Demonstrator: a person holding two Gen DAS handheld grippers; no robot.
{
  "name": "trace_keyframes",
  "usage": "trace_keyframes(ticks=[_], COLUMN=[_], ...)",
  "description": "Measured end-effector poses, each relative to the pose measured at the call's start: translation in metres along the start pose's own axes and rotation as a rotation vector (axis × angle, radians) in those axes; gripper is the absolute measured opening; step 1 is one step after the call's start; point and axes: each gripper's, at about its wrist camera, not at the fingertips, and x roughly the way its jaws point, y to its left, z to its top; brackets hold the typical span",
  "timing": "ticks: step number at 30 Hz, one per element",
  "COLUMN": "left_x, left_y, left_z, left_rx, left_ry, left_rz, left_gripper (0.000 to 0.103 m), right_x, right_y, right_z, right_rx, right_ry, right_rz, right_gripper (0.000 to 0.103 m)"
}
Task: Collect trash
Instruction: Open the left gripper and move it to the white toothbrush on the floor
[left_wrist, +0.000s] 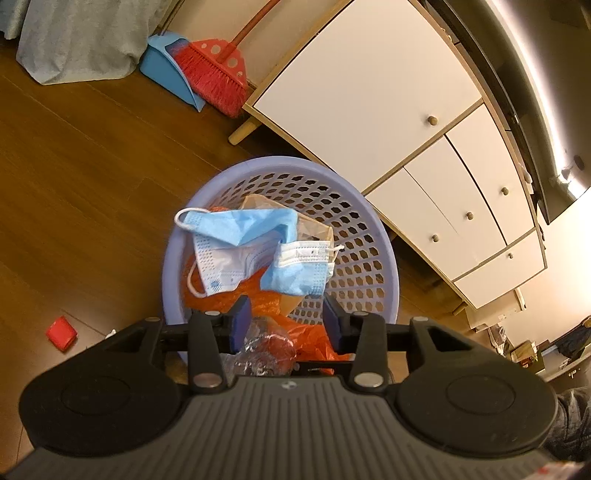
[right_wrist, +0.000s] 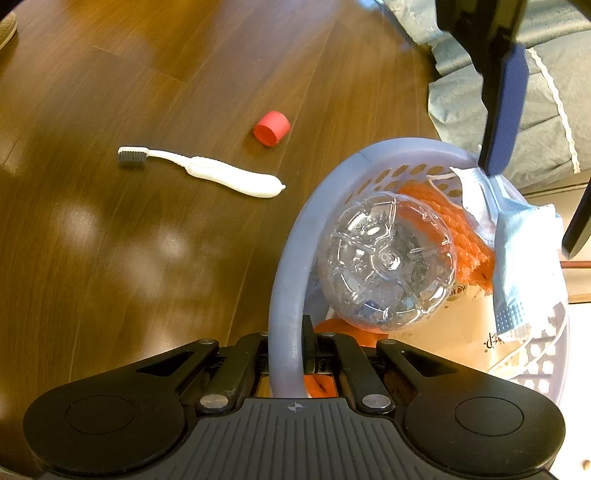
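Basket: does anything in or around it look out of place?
The blue face mask is draped on top of the basket, partly over its rim. A toothbrush and red cap lie on the floor.

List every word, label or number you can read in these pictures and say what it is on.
Brown paper bag in the basket: a dark printed mark near its lower edge, partly hidden and too small to read; a small orange print above it is too blurred to read.
Logo on each gripper body: a small round mark, no letters.
Nothing else carries readable text.
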Motion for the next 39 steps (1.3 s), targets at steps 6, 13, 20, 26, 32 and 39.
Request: trace_keyframes(ticks=[6,13,20,26,32,39], left_x=[-0.009,-0.026,-0.043,-0.041,-0.015,0.024], left_y=[0.001,0.003,0.044,0.081,0.094,0.102], left_z=[-0.004,-0.002,-0.011,-0.05,-0.089,-0.123], left_rx=[0.001,0.038,0.024,0.033,0.08,0.155], left_ry=[0.004,-0.051,-0.136,-0.135,-0.107,-0.061], left_rz=[-0.001,0.055,0.249,0.399,0.459,0.477], left_gripper=[0.038,0.038,0.047,0.051,0.051,0.051], right_x=[0.0,-0.001,-0.002,-0.002,-0.003,-0.002], right_y=[-0.003,-0.003,-0.004,-0.004,-0.003,-0.002], right_z=[-0.001,-0.003,-0.003,-0.002,-0.002,-0.002], right_rx=[0.005,0.007,0.014,0.009,0.002,0.0], right_ry=[0.0,-0.001,-0.003,-0.004,-0.004,-0.005], right_rz=[-0.001,0.0,-0.001,-0.001,-0.001,-0.001], right_gripper=[0.0,0.0,0.0,0.0,0.0,0.0])
